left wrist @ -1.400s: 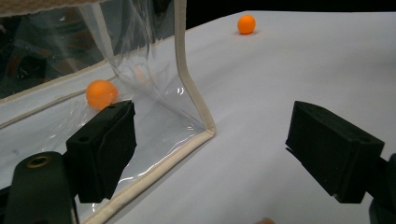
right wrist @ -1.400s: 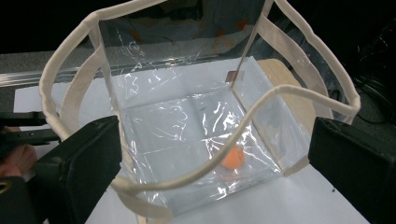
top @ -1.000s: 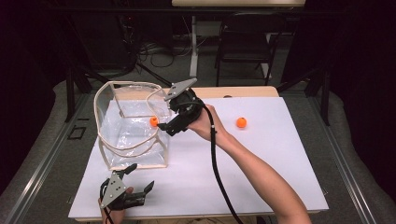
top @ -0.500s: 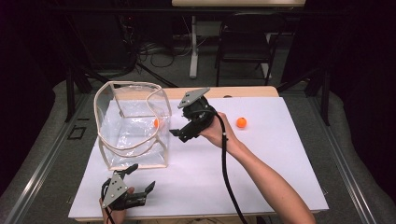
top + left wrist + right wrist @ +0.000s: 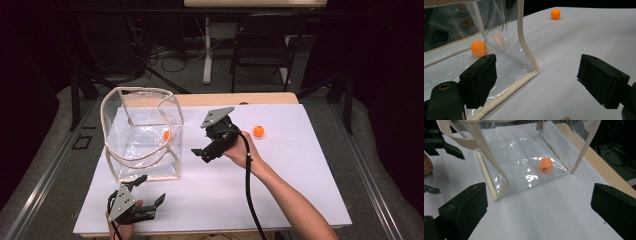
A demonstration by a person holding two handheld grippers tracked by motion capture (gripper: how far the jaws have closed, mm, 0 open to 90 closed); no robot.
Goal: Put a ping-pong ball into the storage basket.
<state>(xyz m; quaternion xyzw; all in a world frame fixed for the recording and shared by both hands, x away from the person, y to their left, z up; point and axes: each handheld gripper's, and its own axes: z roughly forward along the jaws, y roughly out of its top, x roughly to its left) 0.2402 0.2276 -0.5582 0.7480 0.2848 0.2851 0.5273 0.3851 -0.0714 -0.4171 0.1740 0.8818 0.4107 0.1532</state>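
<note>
The right gripper (image 5: 207, 150) hangs above the sheet just right of the clear bag (image 5: 142, 132), jaws spread wide and holding nothing, while the left gripper (image 5: 150, 192), also spread and empty, rests on the sheet near the bag's front corner. 1 orange ball (image 5: 545, 165) already lies on the bag's floor by its far right wall. The other ball (image 5: 258, 131) sits on the sheet well right of the bag, beyond the right gripper, so the right hand is far the nearer and would likely have to swing away from the bag to reach it.
</note>
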